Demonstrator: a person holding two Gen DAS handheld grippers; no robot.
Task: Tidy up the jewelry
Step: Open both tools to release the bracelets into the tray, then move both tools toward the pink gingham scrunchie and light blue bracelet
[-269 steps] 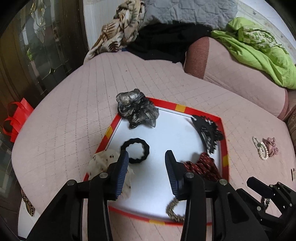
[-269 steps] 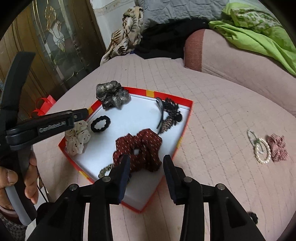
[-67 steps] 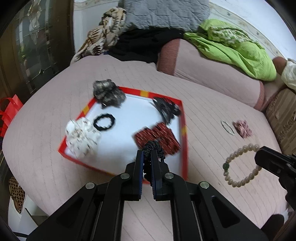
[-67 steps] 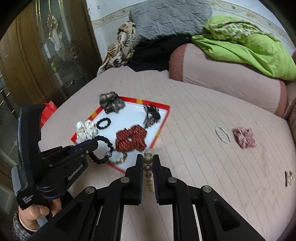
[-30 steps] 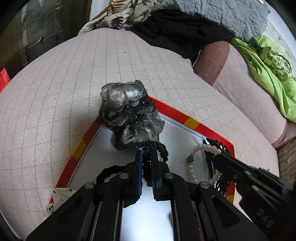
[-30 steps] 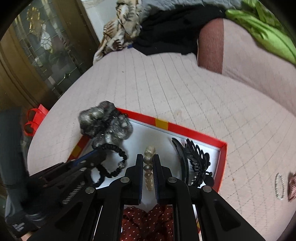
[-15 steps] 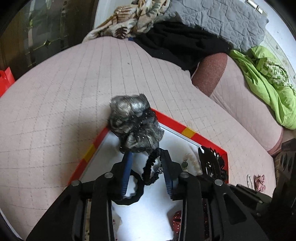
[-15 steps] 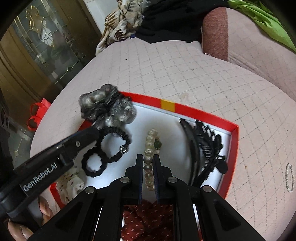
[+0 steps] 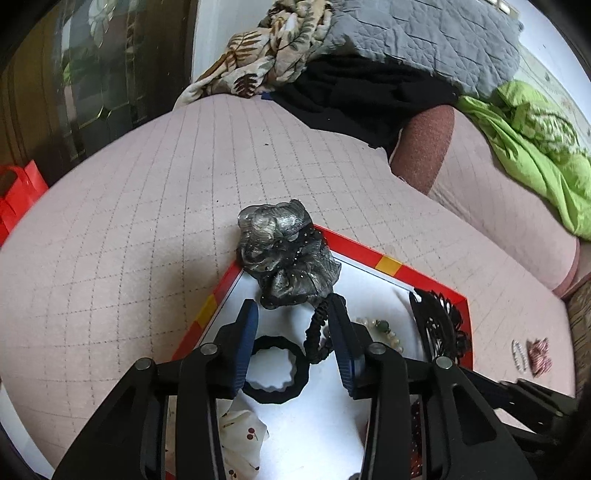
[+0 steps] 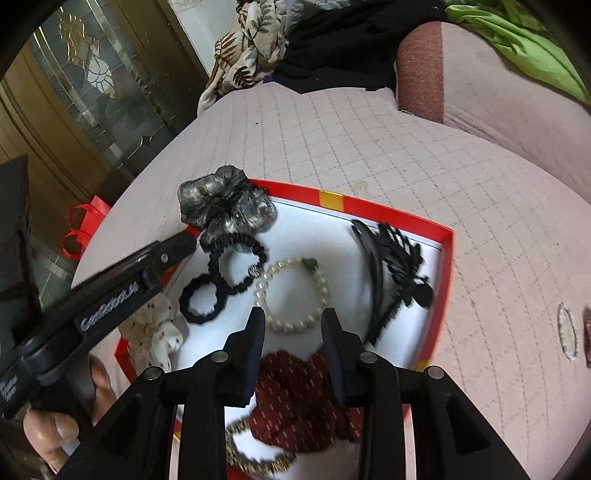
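Home bedroom, quilted bed (image 9: 155, 206), heaped bedding (image 9: 413, 33)

I see a pink quilted bed (image 10: 369, 155) carrying a red-rimmed tray (image 10: 445, 266), with a small ring (image 10: 567, 330) and a reddish item (image 9: 539, 355) lying apart on the cover to its right. At the far end, I make out a leaf-print cloth (image 9: 273, 48), black fabric (image 9: 354, 99) and green bedding (image 9: 535, 155) piled up.

green cloth (image 9: 535, 155) | grey quilt (image 9: 417, 40) | red bag (image 9: 18, 192) | glass door (image 10: 92, 85)
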